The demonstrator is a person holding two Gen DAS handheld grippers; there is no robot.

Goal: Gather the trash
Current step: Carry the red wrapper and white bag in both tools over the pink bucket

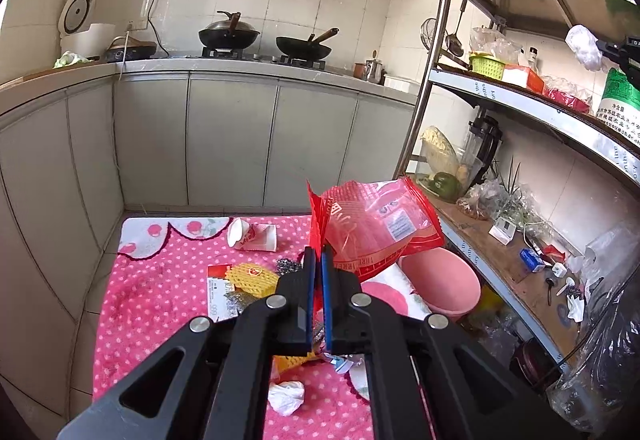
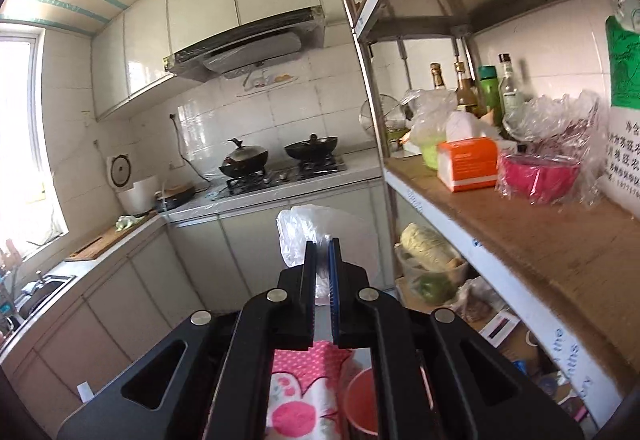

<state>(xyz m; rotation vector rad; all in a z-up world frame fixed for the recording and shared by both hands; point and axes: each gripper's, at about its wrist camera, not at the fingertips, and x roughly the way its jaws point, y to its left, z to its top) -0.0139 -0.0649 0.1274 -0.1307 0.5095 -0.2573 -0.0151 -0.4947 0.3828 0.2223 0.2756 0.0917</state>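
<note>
In the left wrist view my left gripper (image 1: 317, 255) is shut on a red plastic snack wrapper (image 1: 372, 224), held up above the pink dotted mat (image 1: 160, 280). On the mat lie a crumpled paper cup (image 1: 254, 236), a yellow foam net (image 1: 252, 280), a white card (image 1: 218, 296), shiny foil scraps (image 1: 286, 264) and a white tissue wad (image 1: 286, 396). A pink bin (image 1: 440, 286) stands at the mat's right edge. In the right wrist view my right gripper (image 2: 322, 244) is shut on a clear white plastic bag (image 2: 296, 236), held high; it also shows in the left wrist view (image 1: 584, 47).
A metal rack (image 1: 520, 99) with bowls, bottles, bags and vegetables fills the right side. Grey cabinets (image 1: 224, 135) with two woks (image 1: 228, 33) on the stove stand behind the mat. The pink bin (image 2: 360, 400) sits below my right gripper.
</note>
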